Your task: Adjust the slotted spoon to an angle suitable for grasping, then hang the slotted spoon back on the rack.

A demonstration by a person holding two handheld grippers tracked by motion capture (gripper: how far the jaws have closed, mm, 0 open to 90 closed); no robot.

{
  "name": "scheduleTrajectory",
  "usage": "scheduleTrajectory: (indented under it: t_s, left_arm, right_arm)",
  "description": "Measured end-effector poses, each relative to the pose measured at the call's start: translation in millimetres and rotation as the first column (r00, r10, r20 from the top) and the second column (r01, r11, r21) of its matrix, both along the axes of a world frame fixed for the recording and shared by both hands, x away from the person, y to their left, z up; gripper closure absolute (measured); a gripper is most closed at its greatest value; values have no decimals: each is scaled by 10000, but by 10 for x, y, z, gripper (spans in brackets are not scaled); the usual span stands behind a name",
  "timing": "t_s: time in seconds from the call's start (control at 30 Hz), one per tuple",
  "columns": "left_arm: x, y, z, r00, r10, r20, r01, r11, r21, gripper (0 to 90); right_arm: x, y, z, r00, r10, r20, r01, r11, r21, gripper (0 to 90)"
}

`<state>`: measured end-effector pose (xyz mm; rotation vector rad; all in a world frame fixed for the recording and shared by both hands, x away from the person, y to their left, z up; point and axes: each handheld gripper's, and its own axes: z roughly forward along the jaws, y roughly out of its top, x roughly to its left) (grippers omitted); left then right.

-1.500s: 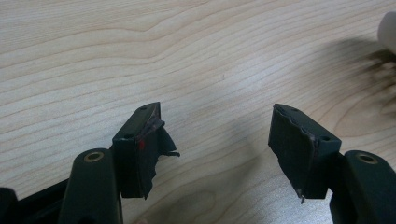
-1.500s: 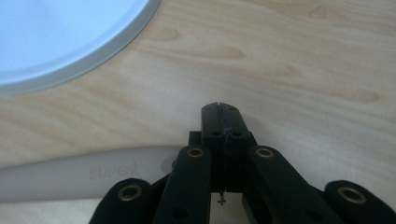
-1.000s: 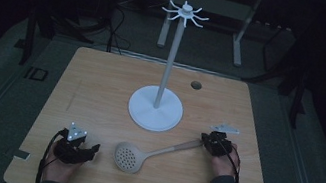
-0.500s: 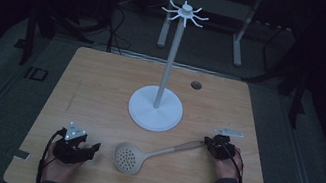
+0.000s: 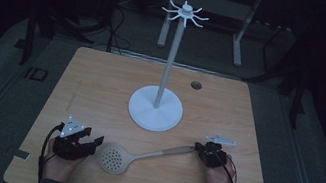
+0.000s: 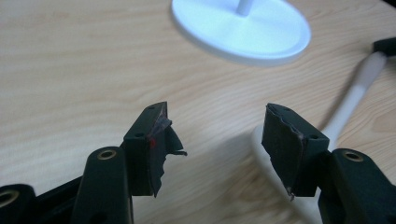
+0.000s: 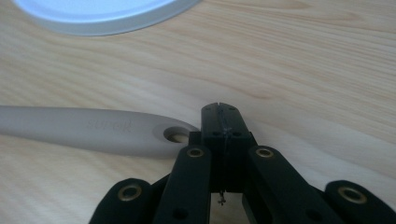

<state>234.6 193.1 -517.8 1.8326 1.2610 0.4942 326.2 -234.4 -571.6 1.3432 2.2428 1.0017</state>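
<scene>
A pale slotted spoon (image 5: 114, 158) lies on the wooden table (image 5: 101, 85), with its handle (image 5: 165, 152) running up to the right. My left gripper (image 5: 95, 141) hovers just left of the spoon's head, open. Its jaws have just been closing a little, and nothing is between them (image 6: 217, 121). The head's rim (image 6: 256, 140) peeks out beside the right-hand jaw. My right gripper (image 5: 199, 148) is shut and empty at the handle's end. In the right gripper view, the closed tips (image 7: 219, 108) sit beside the handle's hanging hole (image 7: 176, 135).
A white hook stand (image 5: 170, 62) rises from a round base (image 5: 155, 110) in the table's middle, with hook arms (image 5: 185, 11) at the top. A small dark hole (image 5: 196, 84) marks the far right of the table. Dark floor and frames lie beyond.
My right gripper has moved nearer and slightly left, and the spoon has shifted a little to the left with it. The left gripper has risen slightly, with its jaws a bit narrower.
</scene>
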Motion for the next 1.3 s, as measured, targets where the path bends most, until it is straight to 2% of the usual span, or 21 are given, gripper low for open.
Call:
scheduleTrajectory:
  t_s: [0.13, 0.2, 0.33, 0.5, 0.6, 0.67, 0.73, 0.97, 1.1, 1.17, 1.3]
  left_arm:
    - [29, -72, 110, 9997, -239, 110, 238, 9997, 100, 433]
    - [56, -99, 151, 9993, -342, 139, 341, 9994, 23, 444]
    - [103, -140, 205, 9987, -499, 47, 499, 9988, 28, 446]
    - [154, -162, 276, 9980, -629, 93, 629, 9980, -18, 446]
    - [186, -163, 309, 9976, -689, 96, 689, 9976, -33, 446]
    - [194, -159, 322, 9973, -727, 97, 727, 9973, 34, 445]
    - [210, -155, 351, 9971, -739, 177, 738, 9972, 93, 445]
    - [236, -147, 394, 9959, -894, 158, 893, 9960, 75, 446]
    - [241, -167, 419, 9949, -990, 199, 985, 9948, 247, 453]
    - [244, -193, 440, 9938, -1087, 242, 1080, 9937, 285, 462]
    - [259, -236, 470, 9916, -1264, 288, 1253, 9914, 372, 481]
  right_arm:
    - [-76, 141, -4, 9996, 203, 176, -200, 9997, -169, 900]
    - [-97, 186, -7, 9995, 275, 144, -275, 9996, -21, 900]
    - [-156, 301, -8, 9969, 771, 133, -771, 9970, 1, 900]
    - [-209, 354, -5, 9938, 1104, 140, -1102, 9938, -108, 900]
    - [-234, 310, 15, 9921, 1251, 63, -1252, 9916, 323, 898]
    - [-238, 298, 33, 9920, 1260, 122, -1264, 9912, 388, 893]
    - [-258, 247, 94, 9930, 1122, 371, -1140, 9922, 512, 871]
    - [-320, 65, 209, 9934, 851, 771, -901, 9939, 640, 853]
    - [-362, 5, 256, 9925, 777, 944, -841, 9943, 651, 815]
    - [-399, -54, 286, 9921, 623, 1086, -704, 9948, 731, 755]
    - [-430, -121, 316, 9926, 513, 1096, -608, 9945, 853, 715]
